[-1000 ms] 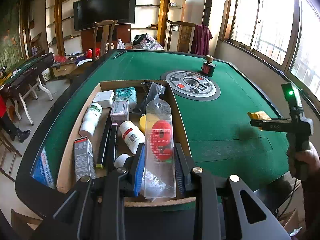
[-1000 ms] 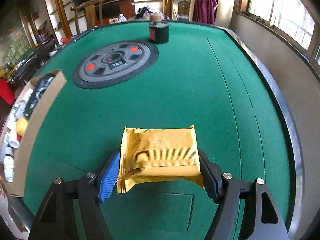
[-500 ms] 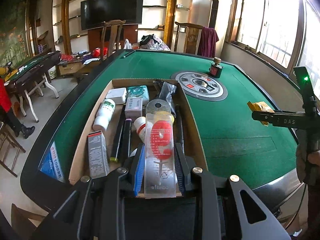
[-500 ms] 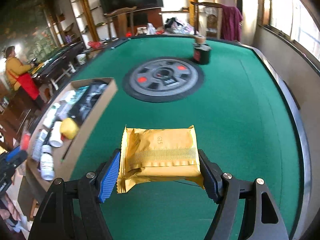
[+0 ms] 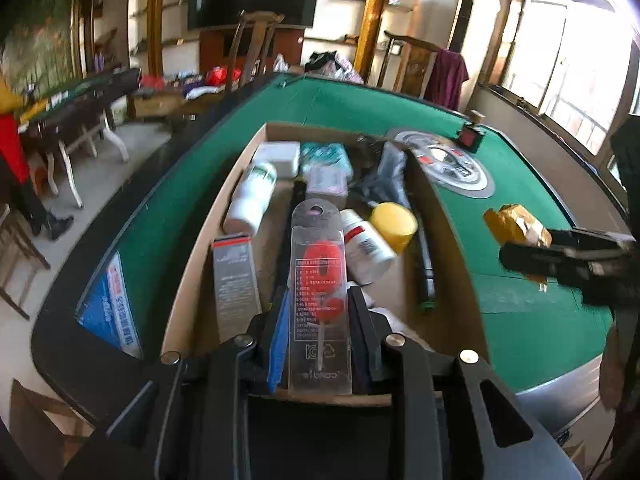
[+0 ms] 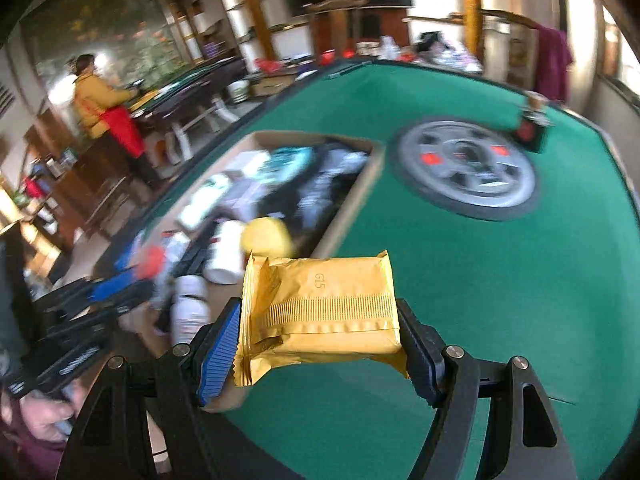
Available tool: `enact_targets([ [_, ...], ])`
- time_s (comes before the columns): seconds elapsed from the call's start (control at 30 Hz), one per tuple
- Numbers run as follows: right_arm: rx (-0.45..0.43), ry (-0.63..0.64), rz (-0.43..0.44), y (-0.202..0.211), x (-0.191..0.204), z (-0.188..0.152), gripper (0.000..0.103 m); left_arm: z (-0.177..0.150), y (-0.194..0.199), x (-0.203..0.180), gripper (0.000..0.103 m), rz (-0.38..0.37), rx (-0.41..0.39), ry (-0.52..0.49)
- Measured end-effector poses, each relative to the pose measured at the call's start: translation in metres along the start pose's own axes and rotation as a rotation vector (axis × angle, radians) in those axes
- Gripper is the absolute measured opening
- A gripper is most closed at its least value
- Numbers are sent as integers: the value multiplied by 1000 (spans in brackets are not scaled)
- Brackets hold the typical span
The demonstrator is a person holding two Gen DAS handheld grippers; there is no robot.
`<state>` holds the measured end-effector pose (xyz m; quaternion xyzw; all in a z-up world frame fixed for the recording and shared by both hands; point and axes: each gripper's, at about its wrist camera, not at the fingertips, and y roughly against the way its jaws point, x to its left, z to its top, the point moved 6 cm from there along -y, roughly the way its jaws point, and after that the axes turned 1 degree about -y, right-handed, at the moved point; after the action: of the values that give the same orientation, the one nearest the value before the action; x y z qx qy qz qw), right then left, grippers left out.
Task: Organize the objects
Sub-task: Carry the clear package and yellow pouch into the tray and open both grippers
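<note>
- Since a second ago the right gripper (image 6: 320,344) has swung over from the open green felt toward the cardboard box (image 5: 192,280), so the box now fills the left half of its view instead of sitting at the edge. Left gripper (image 5: 320,320) has dropped in closer over the box too.
- Right jaws are clamped on the flat sides of a yellow foil packet (image 6: 320,312), carried in the air above the desk (image 6: 500,300), right by the box's near right corner. Not in the box yet.
- Left jaws are pinched on a clear blister pack with a red thing inside (image 5: 320,276), held lengthwise over the near end of the box.
- Box is already pretty packed: white pill bottle (image 5: 366,246), yellow cap (image 5: 394,222), bigger white bottle (image 5: 252,198), grey carton (image 5: 236,284), teal pack (image 5: 326,160), a dark pen-like stick along the right wall (image 5: 424,268).
- Looks to me like the carry-to-the-box step for both hands at once. Next I'd guess each needs to come down over a free gap and let go. Room is tight, so the blister pack probably has to lie on top of the bottles, and the packet wants the bare bit near the right wall.
- Both grippers are near each other at that end, so one should probably drop first.
- Small dark bottle (image 6: 532,128) by the grey round disc (image 6: 466,168) looks like it's left to collect.
</note>
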<state>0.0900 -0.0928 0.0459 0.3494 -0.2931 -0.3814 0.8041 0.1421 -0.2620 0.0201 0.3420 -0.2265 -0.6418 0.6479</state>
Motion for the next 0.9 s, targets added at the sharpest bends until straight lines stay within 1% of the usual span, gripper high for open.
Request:
enact_targets([
  [0.17, 46, 121, 22, -32, 48, -4, 78, 5, -18, 14, 27, -16, 31, 45],
  [0.3, 71, 219, -2, -51, 76, -13, 78, 7, -24, 16, 27, -15, 32, 38],
  [0.37, 79, 250, -13, -57, 84, -15, 78, 8, -27, 17, 27, -18, 34, 38],
  [0.5, 59, 293, -39, -61, 90, -13, 79, 11, -27, 19, 29, -26, 16, 44],
  [0.53, 57, 294, -41, -61, 89, -12, 79, 11, -26, 20, 33, -30, 10, 49],
  [0.57, 55, 291, -41, -61, 88, -12, 79, 12, -25, 22, 42, -30, 4, 54],
  [0.7, 54, 259, -38, -60, 74, -8, 79, 15, -16, 21, 54, -57, -34, 59],
  [0.77, 74, 253, -9, -61, 73, -10, 80, 17, -9, 16, 70, -53, -58, 43],
  [0.8, 78, 249, 1, -61, 72, -11, 80, 19, -5, 13, 76, -41, -76, 33],
  [0.83, 81, 246, 4, -61, 73, -13, 81, 21, -1, 11, 87, -21, -94, 22],
  [0.87, 88, 242, 17, -61, 74, -14, 81, 23, 4, 8, 91, 3, -117, 8],
  [0.9, 90, 239, 22, -62, 75, -14, 81, 25, 8, 8, 91, 14, -133, 1],
])
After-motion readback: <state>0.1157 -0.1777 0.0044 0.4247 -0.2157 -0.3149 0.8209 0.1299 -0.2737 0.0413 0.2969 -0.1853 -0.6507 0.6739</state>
